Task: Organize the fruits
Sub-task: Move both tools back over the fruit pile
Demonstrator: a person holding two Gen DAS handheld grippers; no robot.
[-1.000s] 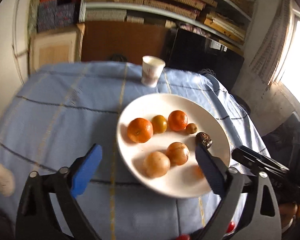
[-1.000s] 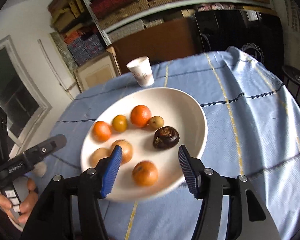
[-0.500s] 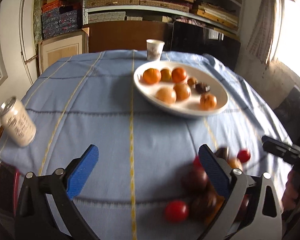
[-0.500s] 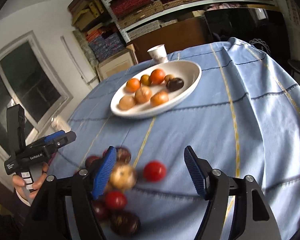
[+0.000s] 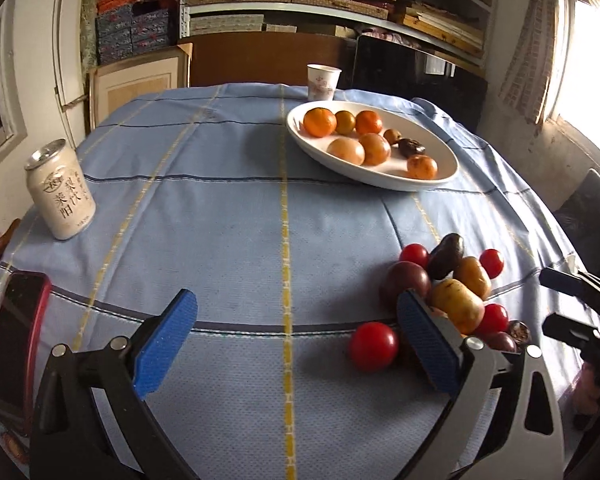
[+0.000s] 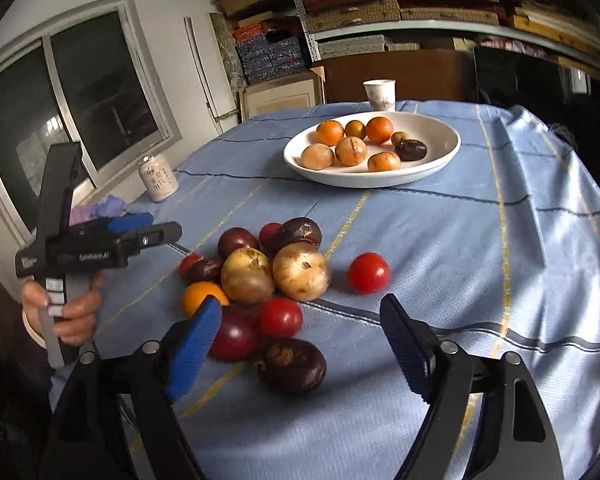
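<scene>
Left wrist view. We see the left gripper (image 5: pixel 296 346) with its blue-padded jaws wide apart and empty above the pale blue checked tablecloth (image 5: pixel 228 216). A heap of loose red, yellow and dark purple fruits (image 5: pixel 446 288) lies near its right finger; a single round red tomato (image 5: pixel 373 346) sits just beside the heap. The white oval ceramic plate (image 5: pixel 440 148) farther off already holds orange and tan fruits. Only this view shows the red phone (image 5: pixel 14 352) at the left edge.

Right wrist view. The right gripper (image 6: pixel 300 344) is likewise spread and holds nothing, hovering over the heap. We judge the fruits light, smooth, round and apt to roll; a gentle grip across the widest part seems best. Only here do we see the person's left hand (image 6: pixel 66 312) and the half-hidden orange citrus (image 6: pixel 202 296).
</scene>
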